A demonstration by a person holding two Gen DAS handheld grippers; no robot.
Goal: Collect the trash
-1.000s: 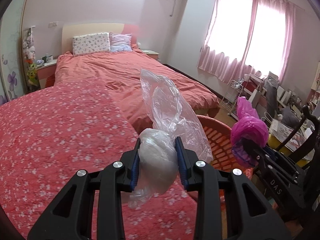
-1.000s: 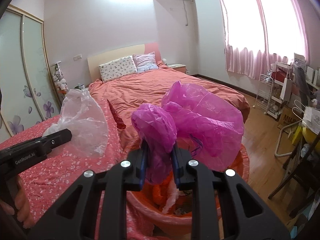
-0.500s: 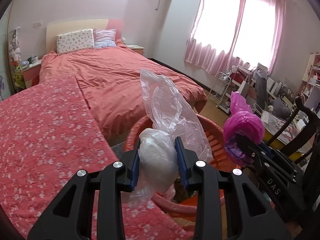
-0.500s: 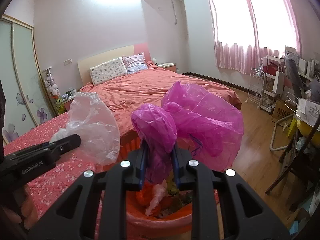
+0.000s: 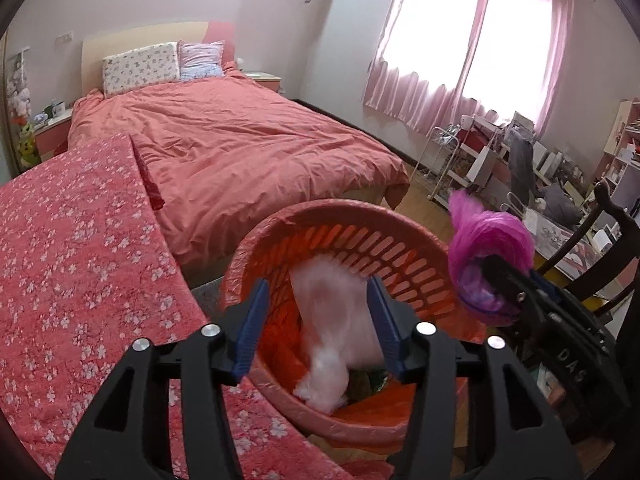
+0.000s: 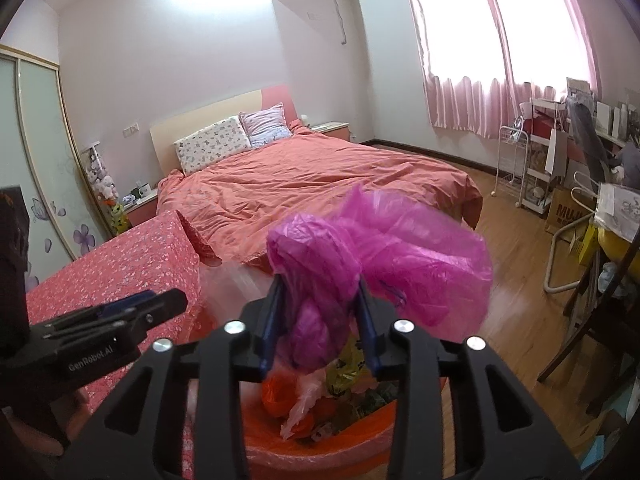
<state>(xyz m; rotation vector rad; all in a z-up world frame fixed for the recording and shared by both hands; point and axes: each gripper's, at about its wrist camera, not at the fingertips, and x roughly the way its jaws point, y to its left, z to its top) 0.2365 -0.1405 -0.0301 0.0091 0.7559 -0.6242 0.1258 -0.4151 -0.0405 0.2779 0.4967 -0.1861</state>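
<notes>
both hand-held grippers, left (image 5: 318, 320) and right (image 6: 318, 322), are opening over the orange basket (image 5: 400, 240); clear bag (image 5: 336, 328) drops in, but pink bag (image 6: 360, 272) may cling to the pads or billow past the rim.

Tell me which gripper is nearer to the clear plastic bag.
Left. The left gripper is right above the clear plastic bag, which is falling between its opening jaws into the orange basket. The right gripper is off to the side, opening around the pink bag.
</notes>
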